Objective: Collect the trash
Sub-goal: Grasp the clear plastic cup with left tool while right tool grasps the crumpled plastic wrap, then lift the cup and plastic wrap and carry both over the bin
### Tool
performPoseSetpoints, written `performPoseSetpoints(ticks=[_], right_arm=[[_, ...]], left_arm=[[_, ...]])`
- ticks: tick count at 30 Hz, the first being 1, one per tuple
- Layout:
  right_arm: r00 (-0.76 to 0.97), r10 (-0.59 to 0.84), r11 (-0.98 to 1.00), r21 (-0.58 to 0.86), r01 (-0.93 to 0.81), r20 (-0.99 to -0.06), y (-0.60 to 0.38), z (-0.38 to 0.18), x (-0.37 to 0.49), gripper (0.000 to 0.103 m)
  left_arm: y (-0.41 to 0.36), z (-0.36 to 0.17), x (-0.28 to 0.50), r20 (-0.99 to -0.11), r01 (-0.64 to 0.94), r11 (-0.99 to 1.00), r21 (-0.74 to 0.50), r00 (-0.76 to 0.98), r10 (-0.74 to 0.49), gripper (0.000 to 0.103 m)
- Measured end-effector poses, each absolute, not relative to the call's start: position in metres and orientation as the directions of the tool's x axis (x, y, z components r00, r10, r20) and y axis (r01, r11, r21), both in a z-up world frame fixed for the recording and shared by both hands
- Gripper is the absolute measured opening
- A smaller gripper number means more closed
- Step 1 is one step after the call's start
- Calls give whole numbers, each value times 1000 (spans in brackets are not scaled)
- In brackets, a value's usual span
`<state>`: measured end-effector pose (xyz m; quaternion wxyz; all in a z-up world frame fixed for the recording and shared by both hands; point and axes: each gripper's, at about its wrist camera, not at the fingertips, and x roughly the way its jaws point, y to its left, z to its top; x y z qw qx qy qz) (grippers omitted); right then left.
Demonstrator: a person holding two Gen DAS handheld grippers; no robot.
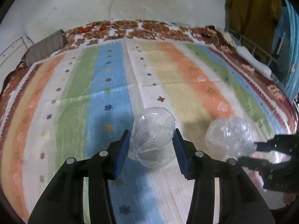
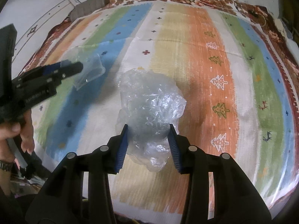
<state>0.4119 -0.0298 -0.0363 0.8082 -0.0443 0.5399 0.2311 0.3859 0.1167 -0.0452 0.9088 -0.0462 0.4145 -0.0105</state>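
A clear plastic cup [image 1: 152, 138] lies on its side on the striped cloth, between the blue pads of my left gripper [image 1: 151, 140], which is shut on it. The cup also shows in the right wrist view [image 2: 91, 71] beside the left gripper [image 2: 74, 68]. A crumpled clear plastic bag [image 2: 149, 108] sits between the pads of my right gripper [image 2: 148, 132], which is shut on it. The bag also shows in the left wrist view [image 1: 228, 136], with the right gripper [image 1: 250, 152] at its right side.
A striped multicoloured cloth [image 1: 186, 78] covers a bed with a brown floral blanket [image 1: 130, 28] under it. A grey pillow [image 1: 44, 46] lies at the far left corner. A dark yellow garment [image 1: 250, 9] hangs at the right.
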Motion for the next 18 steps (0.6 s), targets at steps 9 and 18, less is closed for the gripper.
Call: performPoseSetpoints(ticks=[9, 18], right_arm=[[345, 348, 886, 184, -426, -872, -43, -6, 383, 38], [365, 385, 874, 209, -438, -848, -43, 17, 356, 38]], left_arm=[[110, -16, 354, -757, -83, 994, -72, 653, 0, 44], [100, 1, 310, -762, -105, 986, -128, 647, -30, 44]])
